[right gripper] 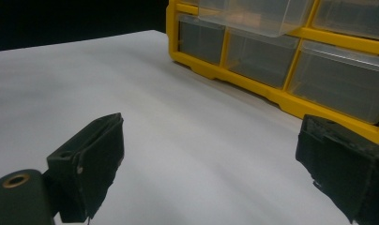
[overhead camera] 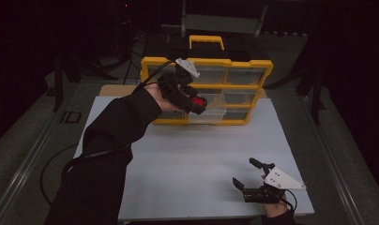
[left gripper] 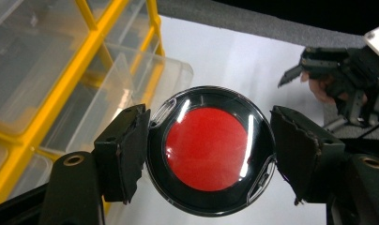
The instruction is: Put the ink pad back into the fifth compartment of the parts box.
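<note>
Jaws of the left gripper (left gripper: 210, 151) clamp a round, black-rimmed case with a red disc inside (left gripper: 211, 150), one pad pressing on each side of its rim; in the high view the same gripper (overhead camera: 197, 104) holds the case (overhead camera: 197, 102) in the air, just in front of a pulled-out clear drawer (overhead camera: 216, 107) of the yellow-framed organiser (overhead camera: 206, 89) that stands at the far edge of the white worktop (overhead camera: 187, 159). Beyond and to one side of these jaws, in the left gripper view, the open drawer (left gripper: 131, 84) lies close by, its clear walls empty as far as can be seen. Jaws of the right gripper (right gripper: 211, 168) stand wide apart with nothing between them, and the bare worktop (right gripper: 178, 140) stretches ahead of them to the organiser (right gripper: 281, 70); from above, that gripper (overhead camera: 247, 174) rests low at the near right corner, well apart from the case. Judged from this arrangement, the grasp and lift are complete, and the case is at the drawer mouth. Whether it is on its way in or out cannot be told. If it is being stored, what remains is to lower it into the drawer, release it and push the drawer shut; if retrieved, to set it down on the worktop.
</note>
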Action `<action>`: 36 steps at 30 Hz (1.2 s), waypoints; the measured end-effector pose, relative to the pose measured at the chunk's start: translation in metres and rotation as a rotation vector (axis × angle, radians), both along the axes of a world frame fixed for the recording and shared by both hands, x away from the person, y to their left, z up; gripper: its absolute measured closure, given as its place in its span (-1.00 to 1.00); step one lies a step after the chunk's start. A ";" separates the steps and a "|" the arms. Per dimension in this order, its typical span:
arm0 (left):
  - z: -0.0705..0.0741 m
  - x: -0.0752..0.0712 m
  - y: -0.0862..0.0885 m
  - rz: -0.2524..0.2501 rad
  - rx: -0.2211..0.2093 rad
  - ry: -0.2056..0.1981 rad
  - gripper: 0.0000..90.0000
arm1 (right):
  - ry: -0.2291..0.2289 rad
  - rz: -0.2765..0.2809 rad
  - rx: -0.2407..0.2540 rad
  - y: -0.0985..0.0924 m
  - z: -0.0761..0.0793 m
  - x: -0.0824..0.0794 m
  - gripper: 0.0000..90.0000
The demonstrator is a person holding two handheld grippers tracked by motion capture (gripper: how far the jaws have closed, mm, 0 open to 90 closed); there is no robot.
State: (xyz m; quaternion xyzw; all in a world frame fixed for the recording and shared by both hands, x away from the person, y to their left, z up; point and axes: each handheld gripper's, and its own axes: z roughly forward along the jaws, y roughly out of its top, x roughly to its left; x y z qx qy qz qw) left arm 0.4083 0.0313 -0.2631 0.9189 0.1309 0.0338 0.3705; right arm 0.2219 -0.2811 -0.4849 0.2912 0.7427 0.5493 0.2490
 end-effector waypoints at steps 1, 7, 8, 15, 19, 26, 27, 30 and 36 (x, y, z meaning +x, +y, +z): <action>0.000 0.001 -0.002 0.001 -0.004 0.002 -0.31 | 0.000 0.001 0.000 0.000 0.000 0.000 -0.82; 0.002 0.011 -0.013 0.015 -0.022 0.001 -0.31 | -0.002 0.004 -0.002 0.000 0.000 0.000 -0.82; 0.003 0.012 -0.014 0.017 -0.023 -0.002 -0.31 | -0.003 0.005 -0.001 0.000 0.000 0.000 -0.82; -0.002 0.024 -0.029 0.040 -0.050 0.008 -0.31 | -0.007 0.005 0.003 -0.001 0.000 0.000 -0.82; -0.009 0.033 -0.036 0.072 -0.067 0.011 -0.31 | -0.005 0.005 0.004 -0.001 0.000 0.000 -0.82; -0.023 0.046 -0.040 0.107 -0.076 0.025 -0.31 | -0.004 0.003 0.012 -0.002 0.000 0.000 -0.82; -0.026 0.047 -0.041 0.116 -0.077 0.019 -0.31 | -0.002 0.002 0.013 -0.002 0.000 0.000 -0.82; -0.032 0.050 -0.041 0.125 -0.071 0.021 -0.31 | 0.003 0.000 0.018 -0.002 0.000 0.000 -0.82; -0.043 0.057 -0.039 0.147 -0.075 0.035 -0.31 | 0.004 0.005 0.016 -0.003 0.000 0.001 -0.82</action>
